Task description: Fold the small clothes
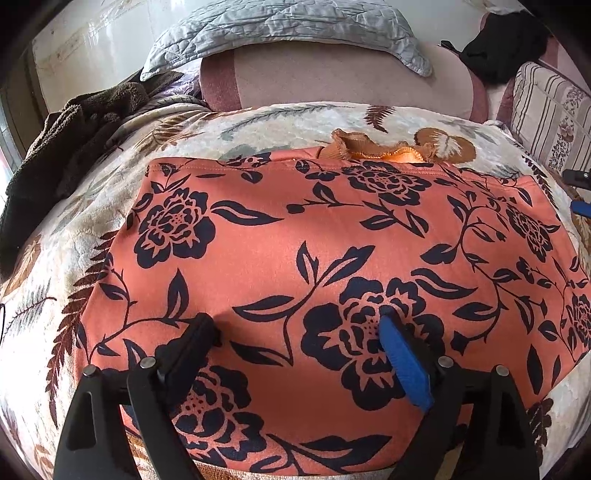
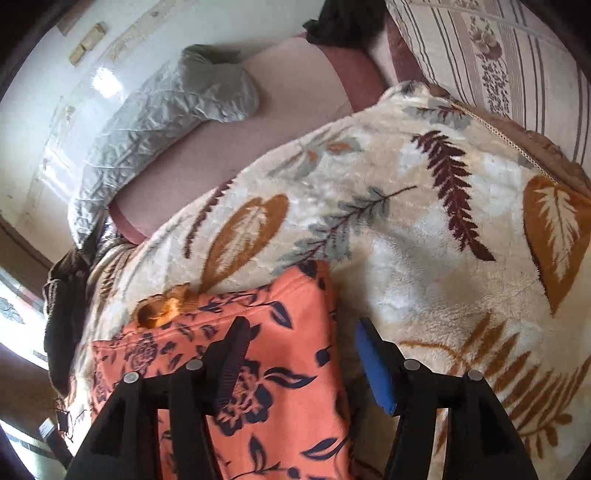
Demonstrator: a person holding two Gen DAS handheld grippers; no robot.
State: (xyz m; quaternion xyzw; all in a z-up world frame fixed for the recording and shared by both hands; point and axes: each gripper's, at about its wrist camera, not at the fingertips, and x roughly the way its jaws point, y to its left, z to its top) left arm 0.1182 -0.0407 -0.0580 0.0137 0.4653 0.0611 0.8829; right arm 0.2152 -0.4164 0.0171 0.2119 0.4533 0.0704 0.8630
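Note:
A coral garment (image 1: pixel 332 236) with a dark navy flower print lies spread flat on a leaf-patterned fleece blanket (image 1: pixel 280 122). Its ribbed orange collar (image 1: pixel 369 149) pokes out at the far edge. My left gripper (image 1: pixel 295 319) stands open just above the near part of the cloth, with nothing pinched between its fingers. In the right wrist view the same garment (image 2: pixel 280 369) shows at lower left, its collar (image 2: pixel 162 310) to the far left. My right gripper (image 2: pixel 303 323) is open and straddles the garment's right edge, the black finger (image 2: pixel 236 343) over cloth, the blue pad (image 2: pixel 373 365) over the blanket (image 2: pixel 424 277).
A grey quilted pillow (image 1: pixel 288 29) lies on a pink sheet (image 1: pixel 332 81) at the far side. Dark brown cloth (image 1: pixel 74 140) is heaped at the left. A black garment (image 1: pixel 506 44) and a striped cushion (image 1: pixel 546 114) sit at the far right.

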